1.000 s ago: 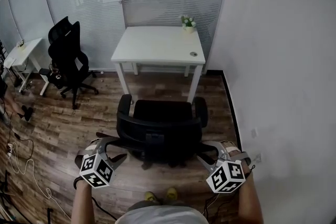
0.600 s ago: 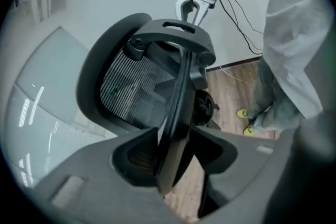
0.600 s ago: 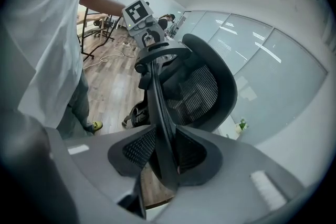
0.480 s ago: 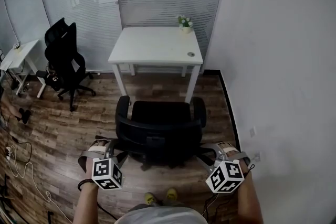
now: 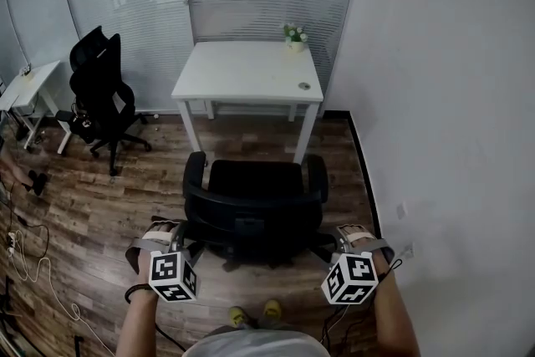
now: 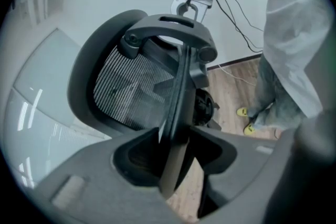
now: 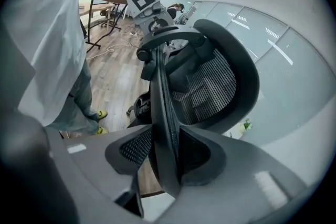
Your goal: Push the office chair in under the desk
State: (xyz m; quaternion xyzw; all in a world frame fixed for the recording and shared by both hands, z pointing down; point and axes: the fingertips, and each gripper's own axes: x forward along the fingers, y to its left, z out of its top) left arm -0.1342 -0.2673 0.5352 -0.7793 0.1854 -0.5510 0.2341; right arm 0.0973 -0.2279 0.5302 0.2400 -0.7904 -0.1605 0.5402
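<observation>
A black office chair (image 5: 251, 213) stands on the wood floor, its seat facing a white desk (image 5: 247, 71) against the glass wall. My left gripper (image 5: 189, 243) is at the left edge of the mesh backrest (image 6: 131, 86). That edge runs between its jaws (image 6: 176, 160), which are closing on it. My right gripper (image 5: 323, 243) is at the backrest's right edge (image 7: 210, 81). The edge lies between its jaws (image 7: 165, 157), which are opening, with a gap beside one pad.
A small plant pot (image 5: 292, 36) sits on the desk's far right corner. A second black chair (image 5: 100, 92) and a small white table (image 5: 21, 88) stand at the left. Cables (image 5: 33, 263) lie on the floor. A white wall (image 5: 443, 96) runs close along the right.
My left gripper has moved right, in against the chair's back edge. The right gripper has shifted slightly left. The chair stands in about the same place.
</observation>
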